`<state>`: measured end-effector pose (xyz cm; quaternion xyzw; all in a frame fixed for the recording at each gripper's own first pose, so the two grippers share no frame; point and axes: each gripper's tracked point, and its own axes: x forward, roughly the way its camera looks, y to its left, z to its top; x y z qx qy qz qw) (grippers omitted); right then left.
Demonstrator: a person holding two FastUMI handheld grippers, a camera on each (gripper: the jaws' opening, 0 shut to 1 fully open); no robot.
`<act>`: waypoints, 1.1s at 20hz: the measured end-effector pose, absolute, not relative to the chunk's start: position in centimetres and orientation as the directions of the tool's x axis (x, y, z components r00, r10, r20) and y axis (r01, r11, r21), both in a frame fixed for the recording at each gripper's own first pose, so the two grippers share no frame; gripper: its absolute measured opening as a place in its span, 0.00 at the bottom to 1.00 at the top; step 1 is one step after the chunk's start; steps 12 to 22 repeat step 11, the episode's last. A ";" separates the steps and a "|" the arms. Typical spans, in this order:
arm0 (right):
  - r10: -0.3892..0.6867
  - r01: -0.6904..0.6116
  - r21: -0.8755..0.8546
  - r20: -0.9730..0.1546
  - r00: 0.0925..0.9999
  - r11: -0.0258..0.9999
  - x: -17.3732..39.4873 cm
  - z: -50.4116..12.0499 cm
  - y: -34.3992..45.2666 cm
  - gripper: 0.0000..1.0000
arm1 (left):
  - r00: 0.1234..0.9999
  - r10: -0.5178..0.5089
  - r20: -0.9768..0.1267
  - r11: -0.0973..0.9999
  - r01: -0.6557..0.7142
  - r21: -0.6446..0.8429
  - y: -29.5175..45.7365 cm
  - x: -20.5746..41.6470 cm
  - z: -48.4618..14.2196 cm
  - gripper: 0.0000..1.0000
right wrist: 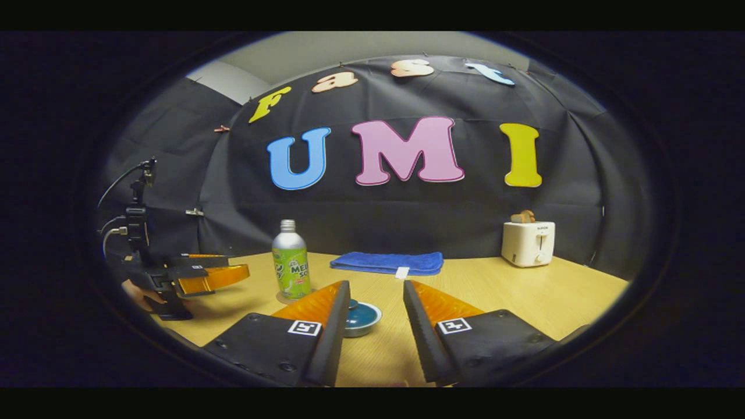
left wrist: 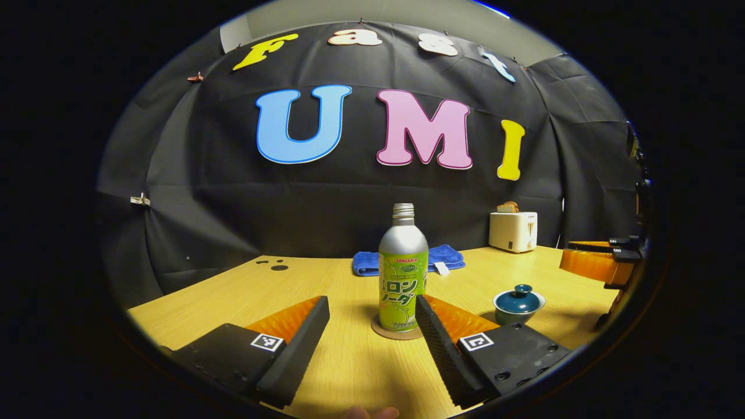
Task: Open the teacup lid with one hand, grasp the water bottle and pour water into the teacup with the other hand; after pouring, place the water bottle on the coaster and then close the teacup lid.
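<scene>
Table (left wrist: 233, 291): towel (left wrist: 407, 259) and toaster (left wrist: 513, 231) behind bottle (left wrist: 403, 279).

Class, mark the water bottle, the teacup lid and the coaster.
water bottle (left wrist: 403, 285), left gripper view, on its green label.
teacup lid (left wrist: 521, 292), left gripper view, just under its knob.
coaster (left wrist: 389, 334), left gripper view, on its front rim.
</scene>
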<state>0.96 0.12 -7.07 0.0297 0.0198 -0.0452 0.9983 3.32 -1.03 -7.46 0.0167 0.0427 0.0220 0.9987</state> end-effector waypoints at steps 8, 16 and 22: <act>-0.038 0.042 0.044 -0.093 0.995 0.998 1.3 -8.4 1.7 0.58 | 0.996 0.038 -0.086 0.999 -0.035 0.033 -1.2 3.3 -7.6 0.94; -0.047 0.052 0.044 -0.095 0.994 0.998 1.5 -8.3 1.6 0.60 | 0.995 0.042 -0.087 0.999 -0.039 0.033 -1.1 3.2 -7.5 0.94; -0.047 0.052 0.044 -0.095 0.994 0.998 1.5 -8.3 1.6 0.60 | 0.995 0.042 -0.087 0.999 -0.039 0.033 -1.1 3.2 -7.5 0.94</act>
